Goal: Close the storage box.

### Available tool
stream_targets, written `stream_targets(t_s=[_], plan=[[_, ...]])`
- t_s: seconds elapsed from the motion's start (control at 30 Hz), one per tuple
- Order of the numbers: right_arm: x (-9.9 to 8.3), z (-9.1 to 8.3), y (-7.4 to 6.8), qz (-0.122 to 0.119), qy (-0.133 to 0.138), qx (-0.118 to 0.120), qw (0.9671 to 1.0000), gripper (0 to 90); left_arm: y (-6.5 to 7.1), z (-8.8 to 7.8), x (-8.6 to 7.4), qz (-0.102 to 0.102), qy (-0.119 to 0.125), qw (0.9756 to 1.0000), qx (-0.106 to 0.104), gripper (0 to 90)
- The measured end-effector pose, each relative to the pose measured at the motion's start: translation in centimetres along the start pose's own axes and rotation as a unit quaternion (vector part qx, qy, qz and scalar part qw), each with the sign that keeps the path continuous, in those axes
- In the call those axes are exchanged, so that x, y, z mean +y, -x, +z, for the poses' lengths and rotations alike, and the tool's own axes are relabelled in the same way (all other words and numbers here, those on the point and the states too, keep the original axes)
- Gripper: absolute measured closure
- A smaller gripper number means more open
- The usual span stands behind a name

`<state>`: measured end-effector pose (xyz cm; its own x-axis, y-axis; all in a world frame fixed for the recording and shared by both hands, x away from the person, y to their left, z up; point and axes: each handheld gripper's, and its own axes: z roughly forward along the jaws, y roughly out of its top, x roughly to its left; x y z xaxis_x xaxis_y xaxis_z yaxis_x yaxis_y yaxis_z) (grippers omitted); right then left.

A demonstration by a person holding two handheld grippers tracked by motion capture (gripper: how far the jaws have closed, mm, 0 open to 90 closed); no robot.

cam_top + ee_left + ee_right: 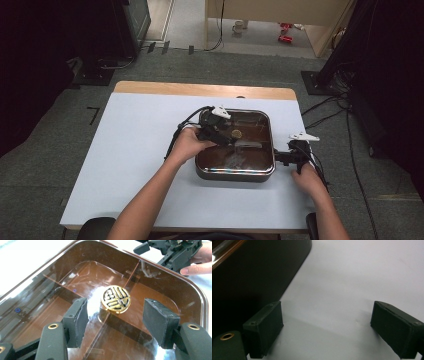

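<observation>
Forearms: two bare forearms enter from the near edge of the tabletop [125, 165], each hand holding a black gripper.
Right gripper: right gripper [325, 327] sits on the bare tabletop near its right edge, just beside the right wall of the box; its jaws are spread wide with nothing between them, probably parked there so that it can steady the box if needed.
Left gripper: left gripper [115, 320] reaches over the box from its left side; its jaws are parted and hang on either side of the gold knob, apparently not yet touching it. My guess is that it is lined up to pinch the knob and lift the lid.
Box: a brown, rounded-square box [235, 172] with a shiny rim rests right of the tabletop's centre.
Lid: a clear lid [62, 272] covers the box, and brown dividers forming compartments show through it.
Knob: a round gold knob [115, 299] with a raised pattern stands at the middle of the lid.
Far edge: a bare wooden strip [200, 90] runs along the far edge of the tabletop.
</observation>
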<state>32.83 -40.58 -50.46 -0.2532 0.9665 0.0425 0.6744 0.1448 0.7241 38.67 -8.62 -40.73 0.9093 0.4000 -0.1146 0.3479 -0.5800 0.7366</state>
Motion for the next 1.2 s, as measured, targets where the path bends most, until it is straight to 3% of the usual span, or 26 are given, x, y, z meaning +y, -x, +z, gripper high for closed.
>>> stream_targets(t_s=[0.13,0.57,0.87,1.2], plan=[[0.0,0.0,0.0,0.000,-0.001,0.000,1.0000,10.3,0.0,-0.8,-0.7,-0.002,0.002,1.0000,0.008,36.8],[0.0,0.0,0.0,0.000,-0.001,0.000,1.0000,10.3,-0.1,-4.2,-3.3,-0.045,0.037,0.9979,0.027,29.6],[0.0,0.0,0.0,-0.001,0.000,0.000,1.0000,10.3,0.2,-6.2,-5.6,-0.045,0.034,0.9968,0.056,27.9],[0.0,0.0,0.0,0.000,0.000,0.000,1.0000,10.3,0.5,-8.1,-7.9,-0.054,0.037,0.9952,0.073,26.1]])
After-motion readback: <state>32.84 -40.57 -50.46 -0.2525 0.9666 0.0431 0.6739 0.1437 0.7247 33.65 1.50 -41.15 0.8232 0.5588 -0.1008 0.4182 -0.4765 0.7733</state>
